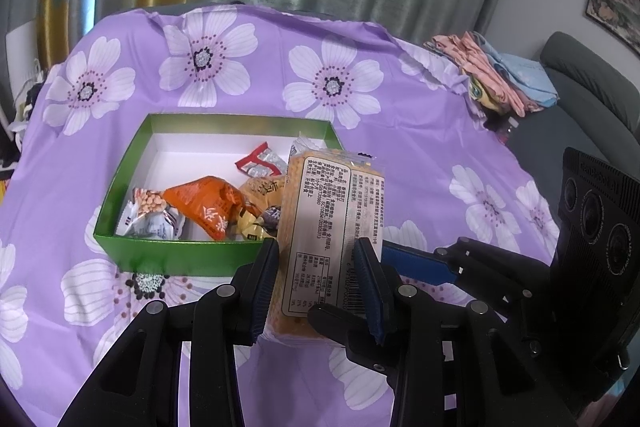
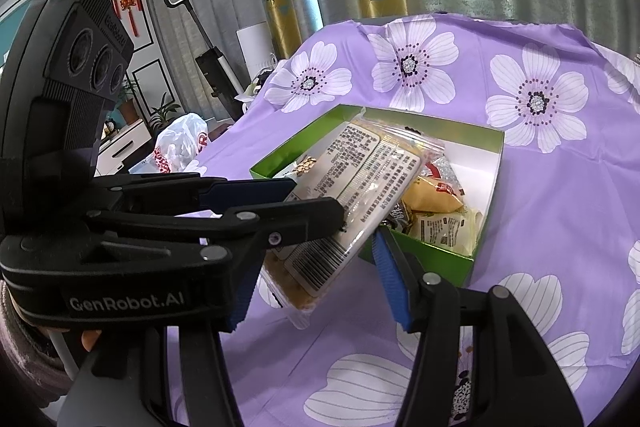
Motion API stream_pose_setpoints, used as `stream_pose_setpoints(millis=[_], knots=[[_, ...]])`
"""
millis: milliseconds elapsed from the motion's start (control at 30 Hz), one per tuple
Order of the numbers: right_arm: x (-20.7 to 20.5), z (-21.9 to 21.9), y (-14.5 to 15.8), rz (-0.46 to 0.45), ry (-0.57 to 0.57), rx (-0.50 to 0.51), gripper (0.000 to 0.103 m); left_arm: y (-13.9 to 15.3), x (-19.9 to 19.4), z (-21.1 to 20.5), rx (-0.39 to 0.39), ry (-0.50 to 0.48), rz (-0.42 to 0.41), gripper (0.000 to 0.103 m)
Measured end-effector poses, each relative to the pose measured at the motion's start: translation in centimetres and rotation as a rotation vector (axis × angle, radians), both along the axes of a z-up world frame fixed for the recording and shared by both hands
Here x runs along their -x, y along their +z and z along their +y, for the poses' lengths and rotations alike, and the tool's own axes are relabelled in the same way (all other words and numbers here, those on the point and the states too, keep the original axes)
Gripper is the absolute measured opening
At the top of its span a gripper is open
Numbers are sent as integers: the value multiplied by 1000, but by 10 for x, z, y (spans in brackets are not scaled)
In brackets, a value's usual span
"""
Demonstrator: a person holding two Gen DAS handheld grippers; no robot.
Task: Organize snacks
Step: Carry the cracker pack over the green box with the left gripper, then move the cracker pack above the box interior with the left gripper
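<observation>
A long cracker packet (image 1: pixel 316 203) with a white label stands clamped between the fingers of my left gripper (image 1: pixel 316 247), just above the near right corner of the green box (image 1: pixel 168 259). In the box lie an orange packet (image 1: pixel 204 203), a peanut packet (image 1: pixel 150 211), a red-and-white wrapper (image 1: pixel 260 163) and yellow packets. In the right wrist view the left gripper (image 2: pixel 316 197) comes in from the left with the packet (image 2: pixel 360 179). The packet's lower end hangs between the fingers of my right gripper (image 2: pixel 316 259), which is open, with a gap at its left pad.
The table wears a purple cloth with white flowers (image 1: pixel 360 39). Folded clothes (image 1: pixel 500 75) lie at its far right edge beside a grey sofa (image 1: pixel 580 99). A white plastic bag (image 2: pixel 180 143) and an upright vacuum (image 2: pixel 212 67) stand beyond the left edge. Curtains hang behind.
</observation>
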State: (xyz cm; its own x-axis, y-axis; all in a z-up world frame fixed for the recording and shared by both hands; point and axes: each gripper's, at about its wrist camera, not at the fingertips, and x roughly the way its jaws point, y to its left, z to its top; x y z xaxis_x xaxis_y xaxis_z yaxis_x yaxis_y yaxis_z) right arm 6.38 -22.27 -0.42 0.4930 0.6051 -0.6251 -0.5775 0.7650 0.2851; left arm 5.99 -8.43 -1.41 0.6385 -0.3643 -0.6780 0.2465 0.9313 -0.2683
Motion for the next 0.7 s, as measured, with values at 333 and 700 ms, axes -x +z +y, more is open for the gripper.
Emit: stream_pose_setpoints(millis=[333,700], knots=[[-1,1,-1,-5,-1,2,56,0,-3,1,0,1,-1,39],[-6,2,1,-16,-6,1,56,7,-19,0,-3,0,-11,39]])
